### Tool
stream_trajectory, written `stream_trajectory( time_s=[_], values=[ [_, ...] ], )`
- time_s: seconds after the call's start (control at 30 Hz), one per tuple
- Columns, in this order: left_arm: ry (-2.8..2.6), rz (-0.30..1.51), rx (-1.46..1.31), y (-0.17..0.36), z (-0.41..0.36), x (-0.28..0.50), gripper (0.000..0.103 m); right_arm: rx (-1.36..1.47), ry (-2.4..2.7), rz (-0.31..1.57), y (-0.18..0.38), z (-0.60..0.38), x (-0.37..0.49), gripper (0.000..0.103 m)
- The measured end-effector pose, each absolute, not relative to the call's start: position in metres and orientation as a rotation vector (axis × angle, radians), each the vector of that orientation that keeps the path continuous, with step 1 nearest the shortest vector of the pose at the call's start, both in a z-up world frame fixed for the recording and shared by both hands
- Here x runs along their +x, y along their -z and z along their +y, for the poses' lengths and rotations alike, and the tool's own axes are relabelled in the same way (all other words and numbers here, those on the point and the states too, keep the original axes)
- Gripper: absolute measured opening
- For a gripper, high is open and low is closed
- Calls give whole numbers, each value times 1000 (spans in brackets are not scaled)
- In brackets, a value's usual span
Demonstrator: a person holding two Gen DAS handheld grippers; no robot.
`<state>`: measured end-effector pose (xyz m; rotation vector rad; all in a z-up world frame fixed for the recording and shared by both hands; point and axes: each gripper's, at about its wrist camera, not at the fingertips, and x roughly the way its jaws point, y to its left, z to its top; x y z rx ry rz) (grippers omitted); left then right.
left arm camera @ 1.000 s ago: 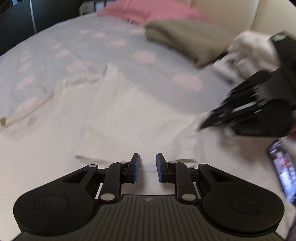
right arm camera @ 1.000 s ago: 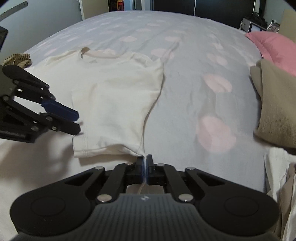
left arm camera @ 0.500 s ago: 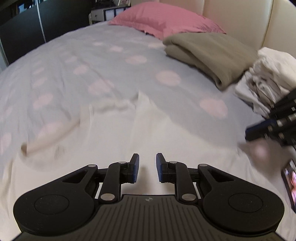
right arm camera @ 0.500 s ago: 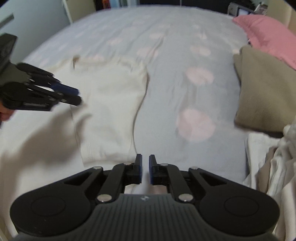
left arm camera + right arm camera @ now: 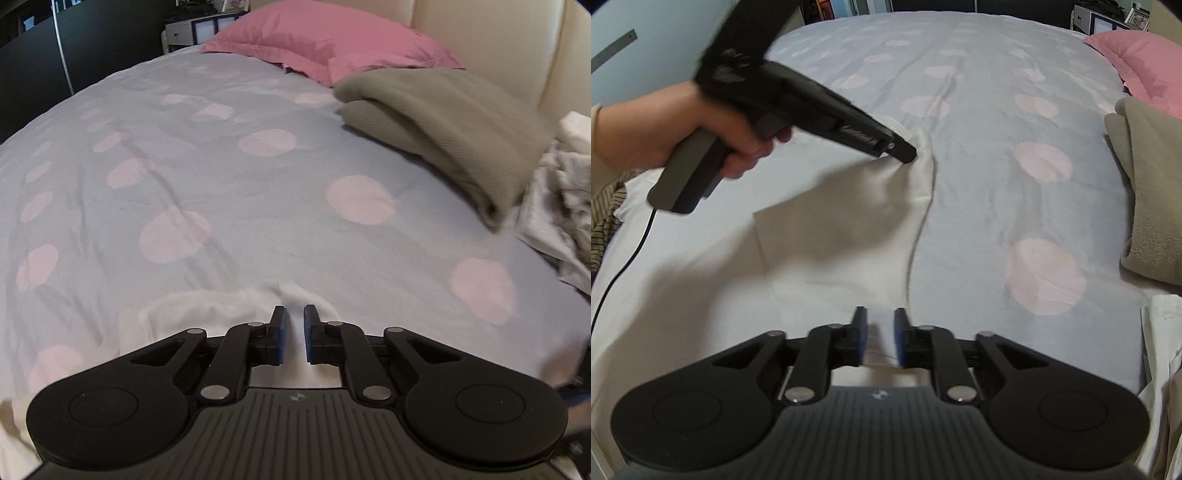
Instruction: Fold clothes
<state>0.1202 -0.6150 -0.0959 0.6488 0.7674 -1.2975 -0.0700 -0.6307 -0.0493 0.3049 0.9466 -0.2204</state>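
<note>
Left gripper shifted across white shirt to far corner, 12 o'clock; jaws closing, cloth between, grip unconfirmed. Right gripper opening, released near hem, 6 o'clock. Judgement: next fold starting.

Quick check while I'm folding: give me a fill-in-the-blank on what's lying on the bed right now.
1. The pillow by the headboard is ____.
2. The garment being folded is ____ in colour.
3. The grey bedspread is patterned with pale pink ____.
4. The folded blanket beside the pillow is ____ in colour.

Missing words: pink; white; dots; olive
</note>
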Motion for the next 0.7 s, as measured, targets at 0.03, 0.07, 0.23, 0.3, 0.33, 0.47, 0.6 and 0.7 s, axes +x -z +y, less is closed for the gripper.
stream_trajectory(
  time_s=[0.03,0.07,0.23,0.3,0.33,0.47,0.6,0.7],
  values=[
    [1292,771,642,99,-619,123,8,310,220,954,51,-632,-70,25],
    [1286,774,638,102,-624,126,8,312,220,963,53,-633,-69,25],
    [1246,761,683,116,-638,129,8,299,236,1004,65,-635,-68,24],
    [1236,753,680,115,-636,128,8,316,240,1006,64,-637,-69,24],
    [1229,747,677,114,-635,127,8,320,241,1009,63,-638,-69,25],
    [1215,701,675,95,-615,119,8,305,244,1019,54,-633,-70,32],
    [1265,657,690,73,-576,94,8,275,225,1012,40,-619,-77,34],
    [1295,650,698,58,-541,69,8,258,199,1010,31,-605,-84,34]
  ],
)
